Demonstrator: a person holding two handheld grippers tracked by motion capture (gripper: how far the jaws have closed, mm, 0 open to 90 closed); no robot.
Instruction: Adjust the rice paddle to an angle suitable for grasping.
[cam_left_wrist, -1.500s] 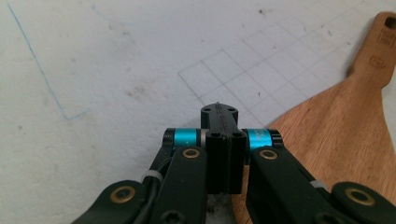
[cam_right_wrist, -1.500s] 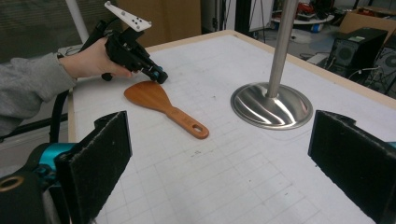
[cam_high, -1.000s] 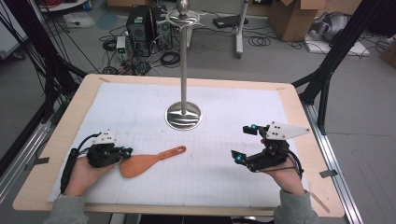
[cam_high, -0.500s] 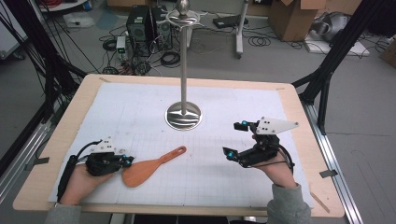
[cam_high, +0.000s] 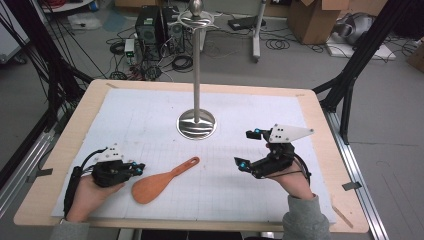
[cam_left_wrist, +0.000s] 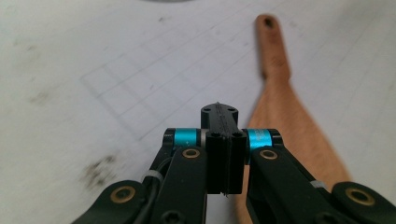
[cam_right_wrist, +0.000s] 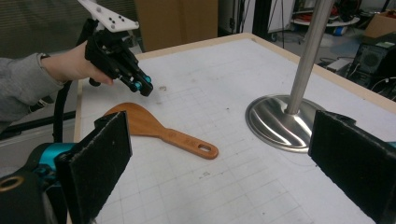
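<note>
My left gripper (cam_high: 139, 169) has its jaws pressed flat together with nothing between them, so it holds nothing; I keep it low over the white gridded mat (cam_high: 150, 125), nose angled down toward the table, and the wooden spatula (cam_high: 162, 179) lies just beside its tip on the side toward my other hand. In the left gripper view the spatula's (cam_left_wrist: 289, 130) broad blade runs right alongside the closed fingers (cam_left_wrist: 219, 121), apart from them, with the handle and its hanging hole stretching away ahead. With the jaws closed like this I judge I am not set for a grasp; they would have to part before they could take the blade or the handle. My right gripper (cam_high: 248, 149) stands wide open and empty, its two black pads (cam_right_wrist: 98, 163) well apart and framing the scene between them: the spatula (cam_right_wrist: 159, 126) lies flat on the mat between and beyond them, handle end nearest, blade farther toward my left gripper (cam_right_wrist: 140, 86). I think I hold it open and level so it is ready to close on the handle, the slimmer end and the one turned its way. Farther off past both sets of fingers rises the steel stand (cam_high: 197, 122), its round base sitting on the mat and its pole upright; the hole in the handle suggests that is where the spatula is meant to hang.
</note>
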